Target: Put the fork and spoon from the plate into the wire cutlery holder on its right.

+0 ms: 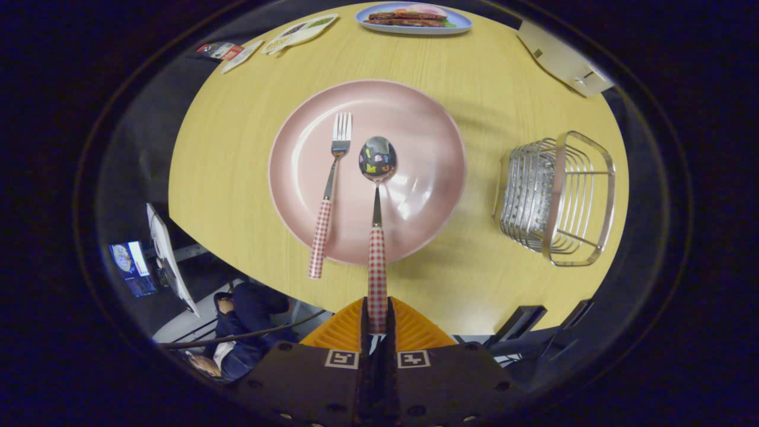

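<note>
- The gripper [377, 323] looks down from above the near edge of the round wooden table [237, 166], its fingers pointing forward toward the pink plate [415, 118].
- The two fingers stand nearly closed, with only a narrow slot between them, and the end of the spoon [378, 178] handle sits in that slot.
- Both fingers press on the red-and-white checked handle from either side, so the gripper is clenched on the spoon.
- The spoon runs straight ahead from the fingers: its handle crosses the plate's near rim and its bowl is over the middle of the plate, reflecting the room above.
- Whether the spoon's bowl touches the plate or is lifted just clear of it, I cannot tell.
- The fork [329, 196] lies just left of the spoon, apart from it, tines pointing away from the gripper and the checked handle sticking out over the plate's near rim onto the table.
- The wire cutlery holder [554, 198] stands on the table to the right of the plate, well apart from the fingers, with nothing visible inside it.
- Beyond the plate, at the far edge of the table, sits a blue plate of food [414, 19], with a narrow tray [299, 32] to its left.
- Below the table edge, left of the fingers, a person in dark clothes [246, 332] is seated.
</note>
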Tool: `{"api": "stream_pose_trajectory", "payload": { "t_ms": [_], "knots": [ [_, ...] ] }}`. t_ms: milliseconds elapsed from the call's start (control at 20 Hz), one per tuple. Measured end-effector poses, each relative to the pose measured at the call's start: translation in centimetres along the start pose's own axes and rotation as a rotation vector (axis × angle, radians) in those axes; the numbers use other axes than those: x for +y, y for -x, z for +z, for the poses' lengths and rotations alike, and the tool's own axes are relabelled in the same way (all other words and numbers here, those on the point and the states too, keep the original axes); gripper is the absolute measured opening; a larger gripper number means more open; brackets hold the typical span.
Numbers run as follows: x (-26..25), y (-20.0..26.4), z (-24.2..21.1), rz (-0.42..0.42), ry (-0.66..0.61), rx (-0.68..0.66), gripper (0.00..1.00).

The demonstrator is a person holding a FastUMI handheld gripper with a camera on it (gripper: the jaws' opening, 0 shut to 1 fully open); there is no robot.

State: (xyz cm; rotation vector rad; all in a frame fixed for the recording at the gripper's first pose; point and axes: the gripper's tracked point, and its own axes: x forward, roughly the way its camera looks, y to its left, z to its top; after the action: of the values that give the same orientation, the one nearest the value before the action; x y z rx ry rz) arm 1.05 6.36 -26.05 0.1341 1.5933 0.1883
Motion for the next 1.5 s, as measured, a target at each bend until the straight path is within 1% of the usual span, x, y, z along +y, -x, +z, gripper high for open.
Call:
{"api": "stream_pose_trajectory", "payload": {
  "t_ms": [200, 250, 400, 550, 800, 1000, 1050, 1100, 1200, 1300, 1500],
  "knots": [
    [-0.4, 3.2, -0.4, 0.042, -0.055, -0.022, 0.09],
    [-0.8, 3.8, -0.2, 0.051, -0.079, -0.033, 0.01],
    [-2.1, 4.5, 0.3, 0.043, -0.089, -0.051, 0.00],
    [-2.2, 5.8, -0.1, 0.059, -0.083, -0.055, 0.00],
    [-2.8, 11.0, -1.0, 0.090, -0.100, -0.090, 0.01],
    [-4.9, 15.0, -1.9, 0.067, -0.168, -0.123, 0.00],
    [-5.4, 15.8, -2.1, 0.074, -0.200, -0.115, 0.00],
    [-5.4, 16.4, -2.0, 0.098, -0.234, -0.119, 0.00],
    [-6.7, 16.6, -1.8, 0.096, -0.274, -0.123, 0.00],
    [-8.1, 16.5, -2.1, 0.091, -0.331, -0.097, 0.00],
    [-10.8, 14.0, -2.7, 0.047, -0.373, -0.024, 0.01]
  ]
}}
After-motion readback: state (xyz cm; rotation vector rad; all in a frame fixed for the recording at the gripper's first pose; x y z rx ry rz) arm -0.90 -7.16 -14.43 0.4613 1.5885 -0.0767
